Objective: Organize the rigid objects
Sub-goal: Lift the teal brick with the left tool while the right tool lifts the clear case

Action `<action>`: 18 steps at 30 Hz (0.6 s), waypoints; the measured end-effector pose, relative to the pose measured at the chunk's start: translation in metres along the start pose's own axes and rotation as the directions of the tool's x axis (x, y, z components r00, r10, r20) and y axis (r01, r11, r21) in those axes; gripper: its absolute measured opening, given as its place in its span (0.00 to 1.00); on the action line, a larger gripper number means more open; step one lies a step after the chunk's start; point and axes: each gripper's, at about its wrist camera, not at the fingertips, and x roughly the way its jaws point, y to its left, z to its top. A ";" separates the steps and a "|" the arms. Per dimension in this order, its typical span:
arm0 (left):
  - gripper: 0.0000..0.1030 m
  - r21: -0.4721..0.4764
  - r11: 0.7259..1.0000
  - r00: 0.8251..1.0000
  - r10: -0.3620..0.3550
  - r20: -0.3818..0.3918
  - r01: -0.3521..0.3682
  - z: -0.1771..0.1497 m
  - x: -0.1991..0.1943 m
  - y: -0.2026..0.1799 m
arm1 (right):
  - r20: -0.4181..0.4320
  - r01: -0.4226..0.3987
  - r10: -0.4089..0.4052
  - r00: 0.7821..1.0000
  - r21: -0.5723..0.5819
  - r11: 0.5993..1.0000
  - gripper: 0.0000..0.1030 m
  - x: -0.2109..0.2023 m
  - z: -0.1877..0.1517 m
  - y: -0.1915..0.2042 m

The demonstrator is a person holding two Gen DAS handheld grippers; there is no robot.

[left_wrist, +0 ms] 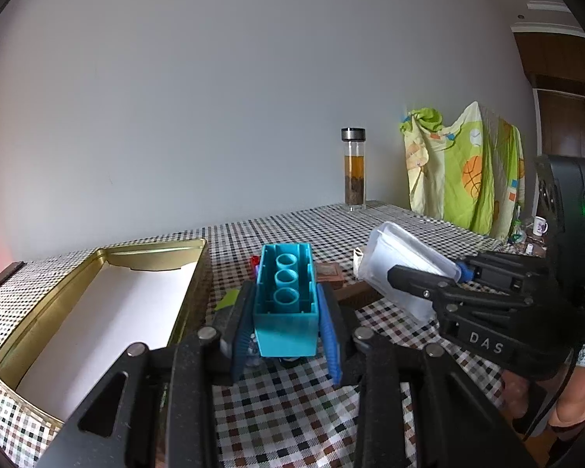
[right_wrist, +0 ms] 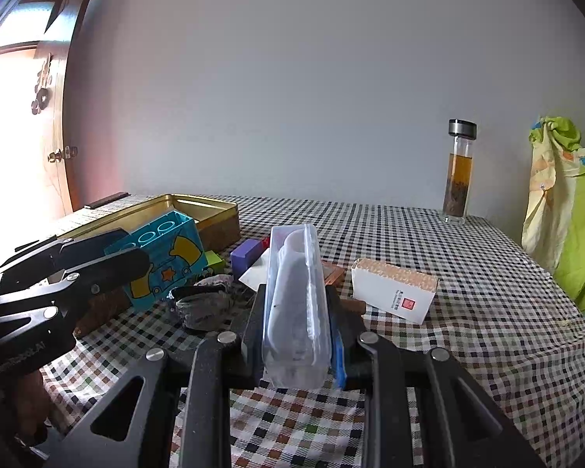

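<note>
Left tongs [left_wrist: 286, 335] grip the teal block [left_wrist: 286, 304], hollow side up, lifted off the desk [left_wrist: 292, 409] — likely bound for the open gold tin [left_wrist: 97, 312] at 9 o'clock. Right tongs [right_wrist: 296, 335] clamp the clear case [right_wrist: 296, 304] lengthwise. Clutter — a white carton [right_wrist: 394, 292], a purple block [right_wrist: 245, 255] — lies at 12 o'clock, the tea bottle [right_wrist: 458, 171] beyond.

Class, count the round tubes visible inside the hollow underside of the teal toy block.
3, in a single row down the middle of the teal block, which the left claw holds.
</note>
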 end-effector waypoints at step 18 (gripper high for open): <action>0.30 0.005 1.000 0.999 0.012 0.040 -0.012 0.001 -0.006 0.001 | 0.069 0.019 -0.020 0.997 0.018 1.000 0.27 -0.011 -0.001 -0.004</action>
